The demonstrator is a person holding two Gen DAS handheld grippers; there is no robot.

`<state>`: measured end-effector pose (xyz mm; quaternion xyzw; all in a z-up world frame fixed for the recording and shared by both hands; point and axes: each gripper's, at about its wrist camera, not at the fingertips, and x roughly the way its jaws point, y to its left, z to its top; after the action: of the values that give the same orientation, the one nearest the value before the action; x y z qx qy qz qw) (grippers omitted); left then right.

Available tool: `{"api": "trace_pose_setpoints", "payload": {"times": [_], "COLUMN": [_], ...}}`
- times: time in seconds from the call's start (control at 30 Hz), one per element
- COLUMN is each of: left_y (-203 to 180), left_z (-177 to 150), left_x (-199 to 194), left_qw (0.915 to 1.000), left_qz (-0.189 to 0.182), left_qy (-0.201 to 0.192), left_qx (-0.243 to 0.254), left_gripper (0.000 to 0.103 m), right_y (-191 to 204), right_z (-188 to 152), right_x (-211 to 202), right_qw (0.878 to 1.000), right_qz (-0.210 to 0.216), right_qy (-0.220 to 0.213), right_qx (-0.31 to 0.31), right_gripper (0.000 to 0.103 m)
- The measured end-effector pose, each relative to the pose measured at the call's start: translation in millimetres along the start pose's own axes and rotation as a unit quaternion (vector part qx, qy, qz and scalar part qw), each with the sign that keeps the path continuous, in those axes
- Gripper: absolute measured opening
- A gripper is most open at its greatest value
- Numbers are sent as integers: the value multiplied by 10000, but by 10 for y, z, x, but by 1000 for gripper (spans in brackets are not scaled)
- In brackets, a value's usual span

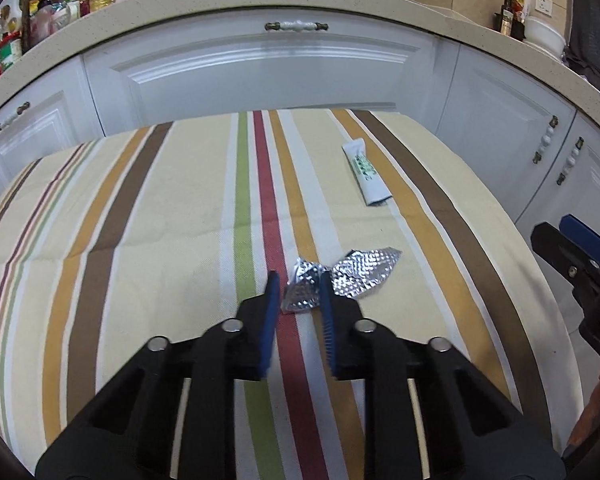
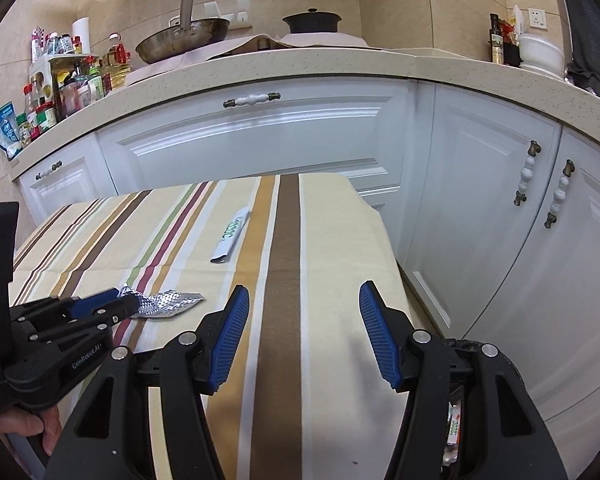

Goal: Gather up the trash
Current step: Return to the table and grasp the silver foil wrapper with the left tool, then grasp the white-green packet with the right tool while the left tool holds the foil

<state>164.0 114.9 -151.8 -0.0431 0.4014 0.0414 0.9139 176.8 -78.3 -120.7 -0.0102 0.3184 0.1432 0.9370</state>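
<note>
A crumpled silver foil wrapper (image 1: 340, 276) lies on the striped tablecloth (image 1: 140, 220). My left gripper (image 1: 299, 286) straddles the wrapper's left end, its blue fingers (image 1: 272, 292) close on either side but with a gap, so it is still open. The wrapper also shows in the right wrist view (image 2: 168, 302), with the left gripper (image 2: 118, 304) at it. A white tube with green print (image 1: 365, 172) lies farther back; it also shows in the right wrist view (image 2: 230, 240). My right gripper (image 2: 304, 304) is wide open and empty above the table's right side.
White cabinets (image 1: 268, 76) with a beige counter (image 2: 300, 64) stand right behind the table. The counter holds bottles and jars (image 2: 60, 84), a pan (image 2: 180, 40) and a pot (image 2: 312, 22). A bin with trash (image 2: 452, 436) sits below the right gripper, beside the table's right edge.
</note>
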Motion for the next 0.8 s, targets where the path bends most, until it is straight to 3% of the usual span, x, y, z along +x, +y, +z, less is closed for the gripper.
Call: {"api": "trace_pose_setpoints", "payload": {"times": [0.07,0.13,0.27,0.5,0.8], "left_y": [18,20,76,332,959], "left_z": [2,-4,-17,-13,83], "left_x": [7,-1,-43,-191,-243], "left_qw": [9999,9998,9998,9985,9917], "left_qz": [-108,-207,-134,234,826], "left_qy": [1,-38,-116,-309,-412], "left_qx": [-46,-37,-135,-385,-893], "left_gripper": [13,3,3,3,3], "right_y": [30,54,105,276,596], "right_z": [8,8,8,94,291], "right_x": [14,16,38,161,505], "right_qw": [10000,10000,10000,9997,9993], "right_qz": [10,20,48,175,280], "right_qy": [13,17,40,11,56], "right_qx": [-19,-41,-69,-156,-249], "right_gripper": [57,57,57,57,57]}}
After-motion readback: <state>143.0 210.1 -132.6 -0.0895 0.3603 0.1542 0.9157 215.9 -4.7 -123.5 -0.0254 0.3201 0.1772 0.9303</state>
